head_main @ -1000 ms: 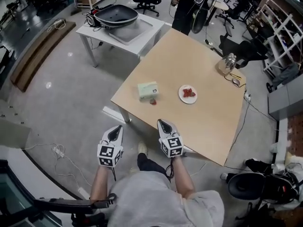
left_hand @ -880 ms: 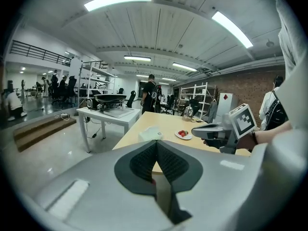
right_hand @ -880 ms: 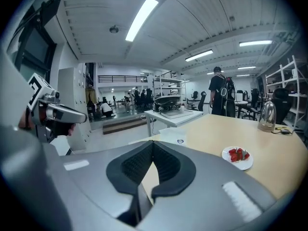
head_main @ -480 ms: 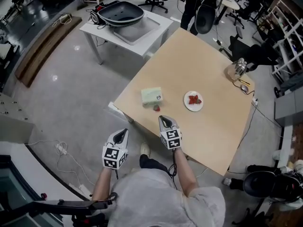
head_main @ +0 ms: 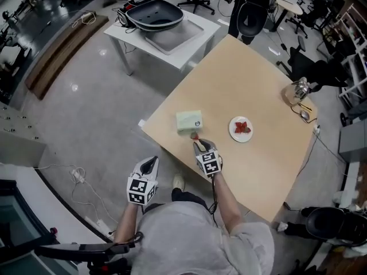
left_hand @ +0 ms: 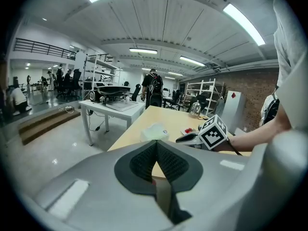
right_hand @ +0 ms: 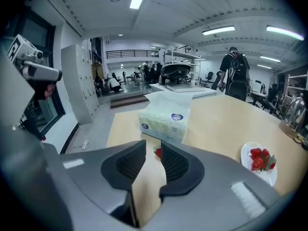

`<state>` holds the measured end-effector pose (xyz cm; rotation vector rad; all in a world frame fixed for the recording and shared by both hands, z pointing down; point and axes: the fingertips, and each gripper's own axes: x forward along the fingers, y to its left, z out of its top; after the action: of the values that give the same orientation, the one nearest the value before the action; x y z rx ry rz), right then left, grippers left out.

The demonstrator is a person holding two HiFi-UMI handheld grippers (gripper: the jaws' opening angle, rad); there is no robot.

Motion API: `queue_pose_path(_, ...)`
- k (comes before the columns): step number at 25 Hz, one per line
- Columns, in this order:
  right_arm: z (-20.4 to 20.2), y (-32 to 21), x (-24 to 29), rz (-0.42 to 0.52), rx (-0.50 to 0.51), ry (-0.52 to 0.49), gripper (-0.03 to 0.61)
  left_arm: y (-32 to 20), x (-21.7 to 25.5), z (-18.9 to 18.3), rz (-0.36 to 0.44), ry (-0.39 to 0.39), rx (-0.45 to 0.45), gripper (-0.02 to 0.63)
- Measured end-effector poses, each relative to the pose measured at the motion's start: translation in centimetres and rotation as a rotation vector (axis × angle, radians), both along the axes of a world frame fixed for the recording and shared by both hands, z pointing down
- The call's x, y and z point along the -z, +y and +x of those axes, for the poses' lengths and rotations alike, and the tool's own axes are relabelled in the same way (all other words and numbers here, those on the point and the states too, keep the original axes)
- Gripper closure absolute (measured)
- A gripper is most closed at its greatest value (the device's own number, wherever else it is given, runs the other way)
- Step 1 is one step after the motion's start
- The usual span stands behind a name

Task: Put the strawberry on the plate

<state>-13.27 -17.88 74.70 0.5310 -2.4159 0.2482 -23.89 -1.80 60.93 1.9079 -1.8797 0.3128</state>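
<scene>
A: Where's the strawberry [head_main: 195, 135]?

B: On the wooden surface [head_main: 246, 79], centre of the head view, just below the tissue box [head_main: 189, 120]. It isn't on the plate [head_main: 234, 134]. The plate sits to its right, near but apart.

A: Anything on the plate?

B: Other strawberries [head_main: 243, 127], red with a bit of green.

A: Right gripper [head_main: 198, 142]?

B: In the head view its tips are right at the strawberry. In the right gripper view the jaws stand apart with a narrow gap and have just been opening. The berry [right_hand: 158, 152] shows red just past the tips, in line with the gap and partly behind one jaw. The pads aren't pressing on it, so nothing is gripped.

A: Left gripper [head_main: 152, 160]?

B: It's off the surface's edge, over the floor [head_main: 86, 113], lower left of centre in the head view. The left gripper view shows the jaws closed, tips meeting, nothing between them.

A: Any readable text?

B: No. The tissue box [right_hand: 166, 121] is pale green with a round blue label [right_hand: 177, 116] on its near end. The label's print is too small to read. Each marker cube [head_main: 210, 162] has black-and-white square patterns only, no letters.
</scene>
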Motion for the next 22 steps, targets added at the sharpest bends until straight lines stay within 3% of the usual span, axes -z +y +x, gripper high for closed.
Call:
queue_pose_path(15, -1.4, -2.5, -5.3, -0.024, 0.024, 0.110, 0.381, -2.1, -1.0, -1.0, -0.028, -0.013, 0.024, 0.594)
queue_pose_path(22, -1.7, -3.3, -6.2, -0.032, 0.014, 0.122, 0.417, -2.6, -1.0, -1.4, -0.038, -0.025, 0.032, 0.594)
